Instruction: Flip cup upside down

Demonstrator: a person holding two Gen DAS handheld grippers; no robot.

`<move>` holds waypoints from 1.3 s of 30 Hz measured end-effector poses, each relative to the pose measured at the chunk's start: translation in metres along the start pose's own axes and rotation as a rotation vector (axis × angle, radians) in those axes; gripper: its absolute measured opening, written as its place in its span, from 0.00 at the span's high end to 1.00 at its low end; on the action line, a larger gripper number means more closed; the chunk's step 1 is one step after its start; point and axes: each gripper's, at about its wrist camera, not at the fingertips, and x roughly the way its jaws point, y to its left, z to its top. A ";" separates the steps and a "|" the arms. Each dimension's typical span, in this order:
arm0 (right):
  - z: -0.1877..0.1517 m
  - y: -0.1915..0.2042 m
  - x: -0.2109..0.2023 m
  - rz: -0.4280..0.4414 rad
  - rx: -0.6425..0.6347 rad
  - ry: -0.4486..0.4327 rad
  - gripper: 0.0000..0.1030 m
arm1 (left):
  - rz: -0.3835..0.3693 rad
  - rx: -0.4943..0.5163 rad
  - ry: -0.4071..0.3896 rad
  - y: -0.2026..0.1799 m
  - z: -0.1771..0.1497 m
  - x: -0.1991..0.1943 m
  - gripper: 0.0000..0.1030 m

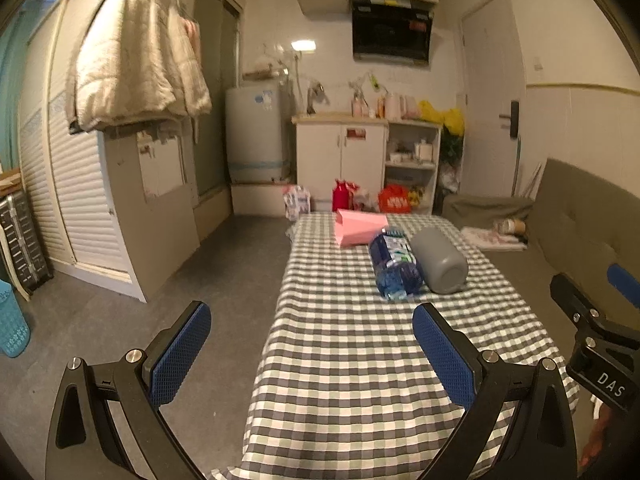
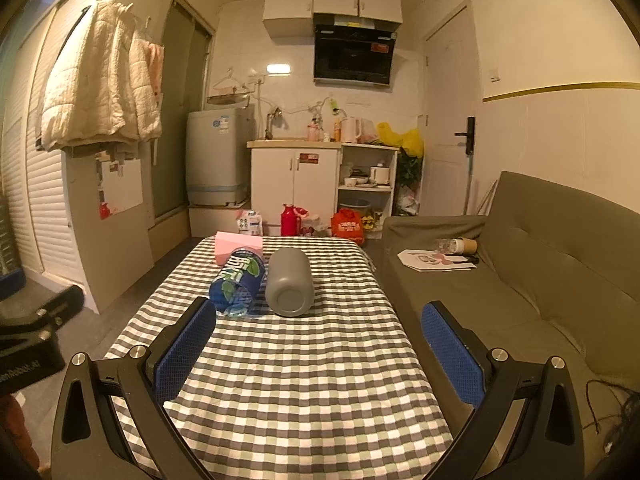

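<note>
Cup not yet flipped; no grasp made.

The grey cup (image 2: 290, 286) lay on its side on the checked table (image 2: 304, 380), flat base toward the cameras, mouth pointing to 12 o'clock and hidden from view. A blue bottle (image 2: 238, 286) lay touching or just beside it at 9 o'clock; a pink box (image 2: 236, 249) sat behind the bottle at 11 o'clock. The right gripper (image 2: 316, 360) hung at 6 o'clock of the cup, jaws wide apart and empty, well short of it. The left gripper (image 1: 312, 356) was likewise spread and empty. Judged: approach, grasp, turn and set-down all remained.
</note>
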 end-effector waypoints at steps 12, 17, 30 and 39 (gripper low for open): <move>0.039 -0.003 0.125 0.075 0.006 0.190 0.00 | 0.017 0.002 0.149 0.005 0.043 0.100 0.00; 0.035 0.004 0.193 0.120 0.017 0.288 0.00 | 0.032 0.002 0.193 0.005 0.041 0.140 0.00; 0.006 0.005 0.271 0.188 0.096 0.426 0.18 | -0.006 -0.038 0.263 0.010 0.026 0.179 0.00; -0.004 0.010 0.240 0.205 0.068 0.481 0.31 | -0.003 -0.029 0.275 0.009 0.023 0.159 0.00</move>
